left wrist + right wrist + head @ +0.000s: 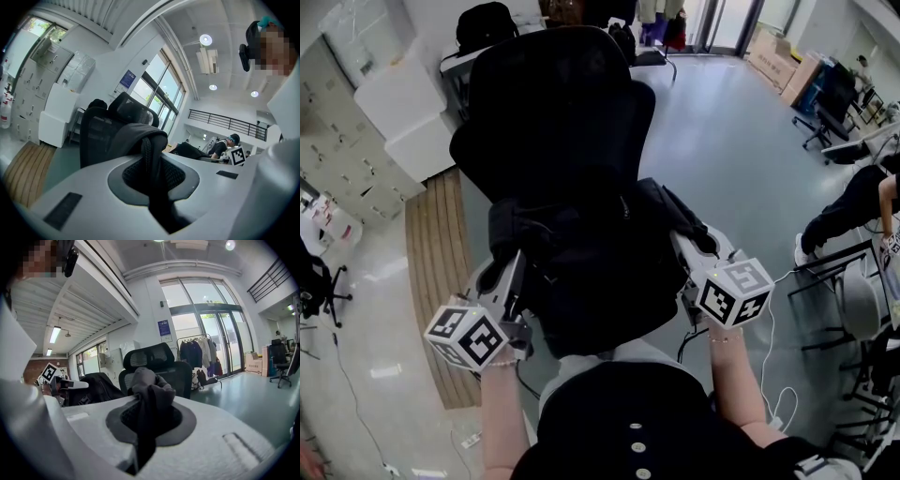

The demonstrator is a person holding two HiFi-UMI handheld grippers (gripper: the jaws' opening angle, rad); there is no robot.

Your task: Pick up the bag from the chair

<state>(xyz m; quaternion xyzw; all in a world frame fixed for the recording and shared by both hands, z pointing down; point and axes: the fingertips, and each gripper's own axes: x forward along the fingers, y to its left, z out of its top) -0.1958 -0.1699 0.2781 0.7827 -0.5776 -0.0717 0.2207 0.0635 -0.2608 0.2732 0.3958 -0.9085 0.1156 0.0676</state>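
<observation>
As only its view shows | left hand-held gripper (153, 165) pinches bag (125, 137)

The bag (591, 281) and chair (553, 103) are black, the floor (722, 141) grey-green, the slatted platform (431, 262) light brown.

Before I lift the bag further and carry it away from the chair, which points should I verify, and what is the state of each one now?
1. Left gripper shut on the woven strap of the black fabric bag: ok.
2. Right gripper shut on a bunched fold of bag fabric: ok.
3. Bag spans between both grippers in the head view: ok.
4. Bag's underside clear of the seat of the black mesh office chair: cannot tell, black on black.
5. Seated person at the right apart from the bag: ok.
6. Space behind you: cannot tell, not in view.
</observation>
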